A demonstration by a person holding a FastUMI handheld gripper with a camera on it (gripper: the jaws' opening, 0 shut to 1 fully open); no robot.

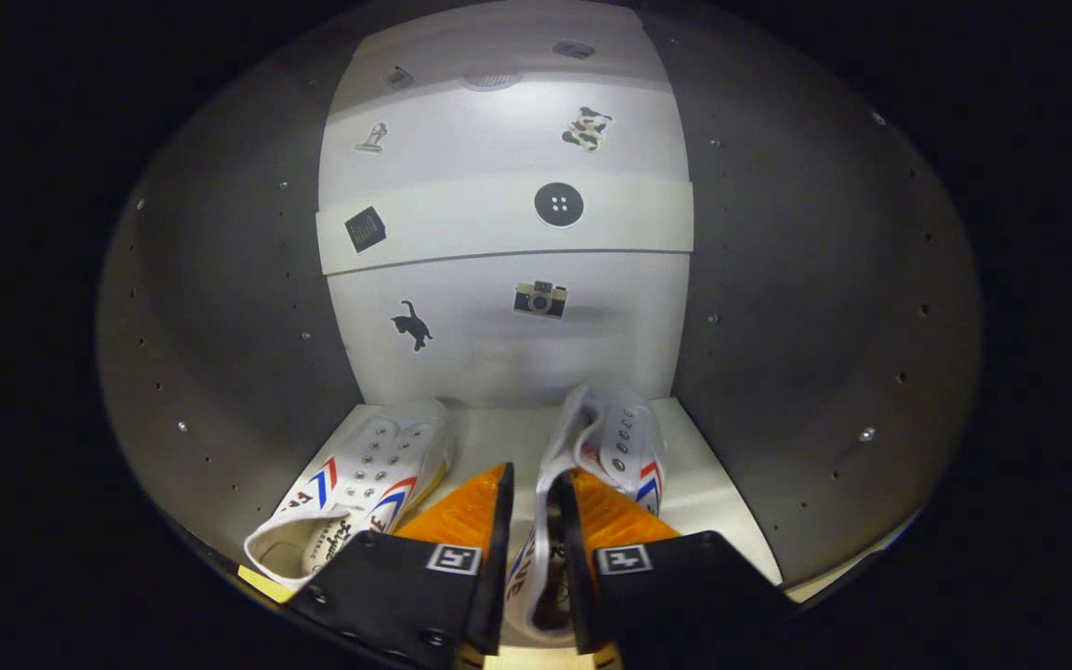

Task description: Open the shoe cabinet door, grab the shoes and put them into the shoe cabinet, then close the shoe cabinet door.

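1. Nearest, the tool (pixel 534 498) is almost closed, its fingers pinching the side wall of the right shoe (pixel 612 445).
2. Left shoe (pixel 364 484) lies flat on the pale cabinet shelf (pixel 499 437).
3. Grey side walls (pixel 824 307) and a back panel (pixel 508 335) with stickers enclose both.

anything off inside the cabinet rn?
One thing: the right shoe sits tipped on its side, its collar wall pinched between the claw fingers, not yet set flat. The left shoe lies flat on the shelf. No damage visible.
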